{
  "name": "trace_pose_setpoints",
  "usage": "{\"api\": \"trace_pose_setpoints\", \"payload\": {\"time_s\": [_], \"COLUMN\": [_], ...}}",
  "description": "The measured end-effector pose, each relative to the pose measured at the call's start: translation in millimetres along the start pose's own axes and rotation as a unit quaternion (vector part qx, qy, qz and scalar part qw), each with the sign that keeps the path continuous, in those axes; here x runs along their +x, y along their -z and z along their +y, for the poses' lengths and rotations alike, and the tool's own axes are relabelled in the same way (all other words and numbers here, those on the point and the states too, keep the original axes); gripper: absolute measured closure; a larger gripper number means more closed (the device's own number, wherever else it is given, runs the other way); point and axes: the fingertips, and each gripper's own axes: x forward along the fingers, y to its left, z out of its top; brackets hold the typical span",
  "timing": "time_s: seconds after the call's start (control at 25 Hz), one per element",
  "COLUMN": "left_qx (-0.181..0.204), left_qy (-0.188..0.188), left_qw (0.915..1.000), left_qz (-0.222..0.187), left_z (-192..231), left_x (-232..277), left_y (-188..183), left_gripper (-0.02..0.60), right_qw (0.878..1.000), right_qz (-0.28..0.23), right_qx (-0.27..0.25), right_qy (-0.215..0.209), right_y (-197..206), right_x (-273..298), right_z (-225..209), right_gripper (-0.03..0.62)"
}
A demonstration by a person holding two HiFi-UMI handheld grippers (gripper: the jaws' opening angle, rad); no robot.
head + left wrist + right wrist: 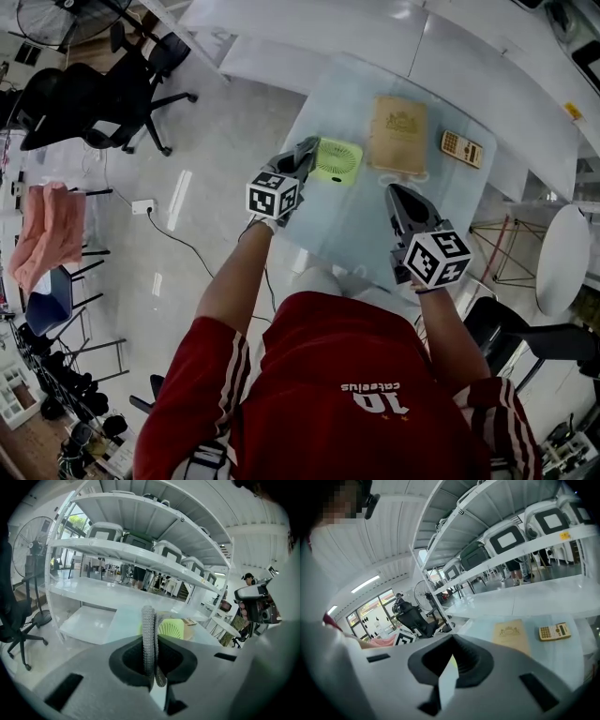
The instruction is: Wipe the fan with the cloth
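Note:
A small lime-green fan [338, 159] lies flat on the glass table [349, 230], left of a tan book. My left gripper [302, 157] hovers at the fan's left edge, shut on a grey knitted cloth [307, 148]. In the left gripper view the cloth [149, 637] stands up as a folded strip between the closed jaws, with the fan [171, 629] just behind it. My right gripper [397, 195] is over the table's near right part, shut with nothing in it. In the right gripper view its jaws [449, 670] meet on nothing.
A tan book [397, 133] and a calculator [462, 148] lie right of the fan. White shelving [394, 37] runs behind the table. Black office chairs [103, 98] stand on the floor at left, and a round white side table [562, 258] at right.

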Motion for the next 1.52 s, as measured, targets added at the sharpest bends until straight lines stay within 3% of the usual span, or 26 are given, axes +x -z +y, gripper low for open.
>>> {"api": "trace_pose_setpoints", "payload": {"time_s": [0.28, 0.56, 0.88, 1.2, 1.52], "left_qx": [-0.005, 0.0, -0.003, 0.022, 0.031], "left_qy": [0.011, 0.048, 0.088, 0.129, 0.15], "left_qw": [0.9999, 0.9988, 0.9955, 0.9909, 0.9873], "left_qz": [-0.002, -0.012, -0.035, -0.032, -0.041], "left_z": [1.0, -10.2, -41.3, -70.5, -107.1], "left_x": [-18.2, -45.3, -82.6, -107.1, -99.0], "left_y": [-4.7, -14.7, -23.9, -12.6, -10.1], "left_gripper": [0.555, 0.555, 0.554, 0.554, 0.554], "right_qw": [1.0, 0.997, 0.995, 0.991, 0.99], "right_qz": [-0.014, -0.032, -0.053, -0.06, -0.061], "right_qx": [0.015, 0.061, 0.052, 0.065, 0.055], "right_qy": [0.016, 0.04, 0.07, 0.1, 0.115], "right_y": [-9.2, -2.7, 5.8, 33.6, 38.6], "right_x": [2.3, -7.3, -25.5, -51.8, -78.8], "right_z": [12.2, 40.7, 67.6, 85.3, 81.9], "right_gripper": [0.588, 0.588, 0.588, 0.588, 0.588]}}
